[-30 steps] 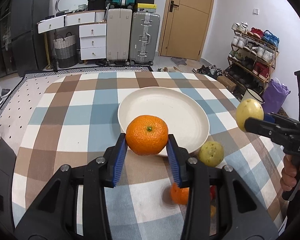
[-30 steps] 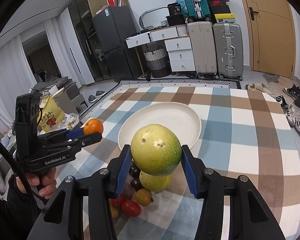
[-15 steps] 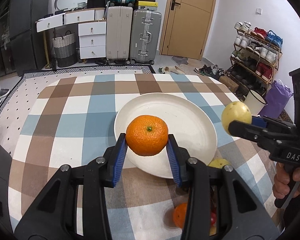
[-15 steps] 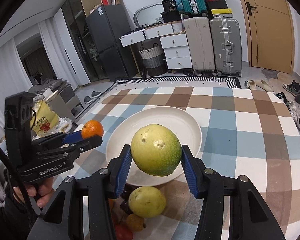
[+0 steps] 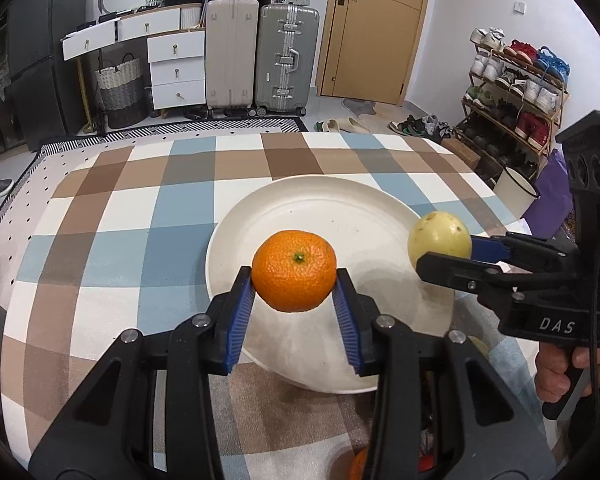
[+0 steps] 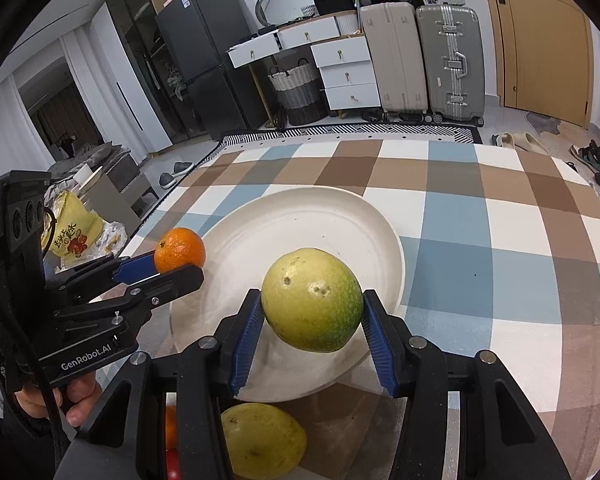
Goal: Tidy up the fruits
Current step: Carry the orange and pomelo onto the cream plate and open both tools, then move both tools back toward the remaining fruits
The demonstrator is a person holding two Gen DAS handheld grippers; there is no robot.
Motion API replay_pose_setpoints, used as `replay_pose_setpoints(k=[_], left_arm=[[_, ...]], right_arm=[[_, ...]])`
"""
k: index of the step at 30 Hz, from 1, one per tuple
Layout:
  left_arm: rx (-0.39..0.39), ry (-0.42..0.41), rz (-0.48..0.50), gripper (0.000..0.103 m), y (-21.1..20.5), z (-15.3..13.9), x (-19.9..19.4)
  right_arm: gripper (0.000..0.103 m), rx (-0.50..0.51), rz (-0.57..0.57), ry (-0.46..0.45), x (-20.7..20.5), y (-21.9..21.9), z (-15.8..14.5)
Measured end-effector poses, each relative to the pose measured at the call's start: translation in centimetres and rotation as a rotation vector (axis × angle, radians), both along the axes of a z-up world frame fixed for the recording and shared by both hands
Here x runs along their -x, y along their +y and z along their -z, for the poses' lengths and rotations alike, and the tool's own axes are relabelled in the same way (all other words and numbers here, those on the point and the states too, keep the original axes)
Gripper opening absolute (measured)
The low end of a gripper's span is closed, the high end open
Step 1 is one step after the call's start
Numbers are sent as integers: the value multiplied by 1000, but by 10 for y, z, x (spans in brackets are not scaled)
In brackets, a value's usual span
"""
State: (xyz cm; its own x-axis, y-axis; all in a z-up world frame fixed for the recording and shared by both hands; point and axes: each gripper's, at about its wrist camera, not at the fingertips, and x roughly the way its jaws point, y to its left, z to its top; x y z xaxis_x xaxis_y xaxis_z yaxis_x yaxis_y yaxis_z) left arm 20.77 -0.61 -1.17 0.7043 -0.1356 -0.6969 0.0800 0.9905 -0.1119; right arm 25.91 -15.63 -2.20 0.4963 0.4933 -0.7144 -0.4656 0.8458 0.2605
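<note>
2 claws hover over the white plate (image 5: 328, 216) on the checked counter (image 5: 132, 216). The left claw (image 5: 295, 304) grips an orange (image 5: 294, 276); the right claw (image 6: 312, 332) grips a green fruit (image 6: 312, 300).

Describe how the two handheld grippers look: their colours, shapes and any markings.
Both are black plastic pistol-grip tools with two angular fingers lined by ribbed blue pads. The left gripper carries white "GenRobot.AI" lettering, a boxy top with round openings and a black cable. The right gripper shows white "DAS" lettering and a black cable. Silver screws dot the fingers.
</note>
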Motion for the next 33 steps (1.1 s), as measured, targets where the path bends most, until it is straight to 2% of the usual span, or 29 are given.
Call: replay_pose_setpoints(k=[4,12,13,15,17,19,21,23,25,30,33], left_arm=[[-31,13,-8,37,-4,9,-7],[-28,50,6,37,-10,23,-14],[-27,45,8,37,-11,23,-12],[-24,48,7,38,-10,21,-10],[-12,47,4,44,-7,17,-4],[-4,30,-5,72,-5,9,5],[-6,-6,-14,84,-3,-1,18],[4,-32,-10,87,-1,-10,32],[8,-42,-26,102,1,-18,45],[8,-76,-39,102,6,-29,76],[-10,-80,-46,102,7,-32,91]], right_arm=[[50,13,5,4,-6,2,7],[52,41,16,18,-12,5,14],[54,45,19,14,-10,5,12],[69,51,31,-10,-5,3,5],[76,50,44,-45,2,-2,-5],[85,39,58,-68,13,-10,-16],[95,18,76,-96,26,-19,-27],[101,-1,92,-114,38,-27,-35],[103,-27,113,-134,52,-36,-42],[103,-82,142,-113,73,-51,-46],[103,-75,142,-102,85,-54,-46]])
